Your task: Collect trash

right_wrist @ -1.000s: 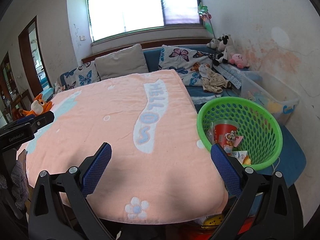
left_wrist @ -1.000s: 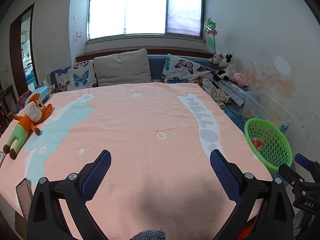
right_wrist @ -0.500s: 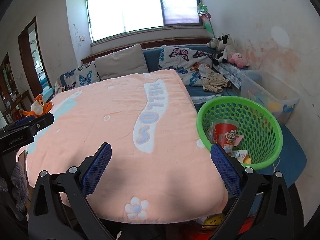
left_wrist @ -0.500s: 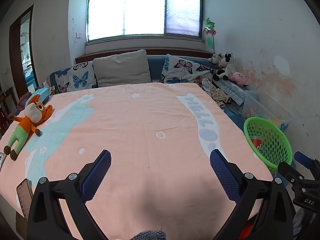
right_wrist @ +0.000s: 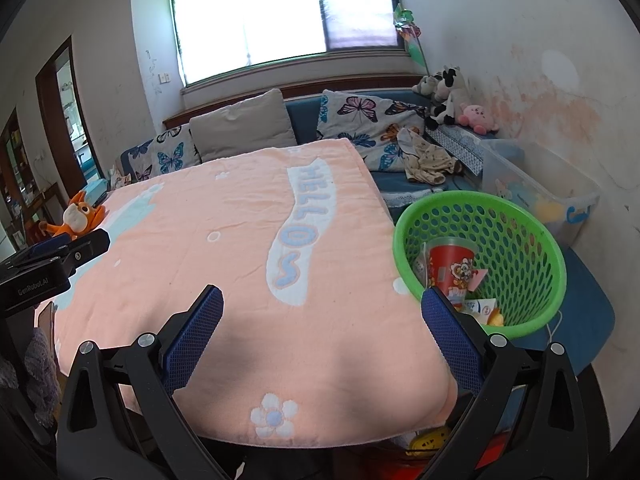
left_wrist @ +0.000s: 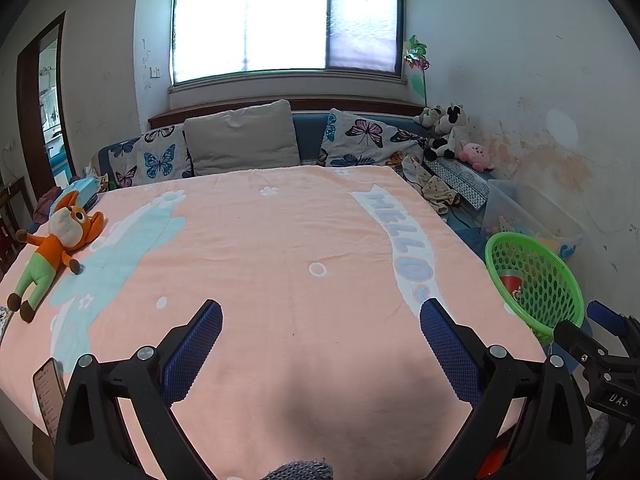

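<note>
While my left gripper (left_wrist: 320,344) hangs over the near edge of the pink blanket (left_wrist: 260,248), its jaws are spread wide with nothing between them — and my right gripper (right_wrist: 322,332) is the same, gaping and empty above the blanket's near right corner. The green basket (right_wrist: 520,216) sits just off the blanket's right edge, and there's the trash inside it: a red cup (right_wrist: 450,266) lying tilted, small wrappers (right_wrist: 480,307) beside it. At the far left edge, an orange plush (left_wrist: 56,246) lies on the blanket, well apart from the basket.
</note>
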### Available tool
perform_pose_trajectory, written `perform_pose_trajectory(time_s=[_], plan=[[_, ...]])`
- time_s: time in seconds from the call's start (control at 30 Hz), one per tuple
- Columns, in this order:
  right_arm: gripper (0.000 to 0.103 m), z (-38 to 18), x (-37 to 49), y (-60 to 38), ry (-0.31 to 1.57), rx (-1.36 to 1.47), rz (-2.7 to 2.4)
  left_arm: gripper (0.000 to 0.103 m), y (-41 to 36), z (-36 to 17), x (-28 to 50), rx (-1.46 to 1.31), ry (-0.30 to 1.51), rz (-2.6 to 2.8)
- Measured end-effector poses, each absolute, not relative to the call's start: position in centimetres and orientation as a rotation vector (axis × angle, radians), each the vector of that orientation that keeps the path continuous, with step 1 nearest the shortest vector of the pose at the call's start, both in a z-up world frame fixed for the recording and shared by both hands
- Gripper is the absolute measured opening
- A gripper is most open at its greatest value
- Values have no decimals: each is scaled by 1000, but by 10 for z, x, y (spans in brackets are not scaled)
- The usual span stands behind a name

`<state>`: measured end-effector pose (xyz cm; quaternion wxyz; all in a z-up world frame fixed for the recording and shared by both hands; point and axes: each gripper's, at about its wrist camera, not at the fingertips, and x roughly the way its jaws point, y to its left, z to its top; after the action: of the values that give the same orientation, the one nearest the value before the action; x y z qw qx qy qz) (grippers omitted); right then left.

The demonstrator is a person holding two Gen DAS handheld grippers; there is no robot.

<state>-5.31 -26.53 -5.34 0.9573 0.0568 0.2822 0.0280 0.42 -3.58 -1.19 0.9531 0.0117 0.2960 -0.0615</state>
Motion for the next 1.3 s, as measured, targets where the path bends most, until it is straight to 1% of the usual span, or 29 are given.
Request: perform_pose_trajectory(time_s=[1.3], plan=[[99,-55,-52,-259,576,124,67,96,-36,-12,8,38,592,-119]])
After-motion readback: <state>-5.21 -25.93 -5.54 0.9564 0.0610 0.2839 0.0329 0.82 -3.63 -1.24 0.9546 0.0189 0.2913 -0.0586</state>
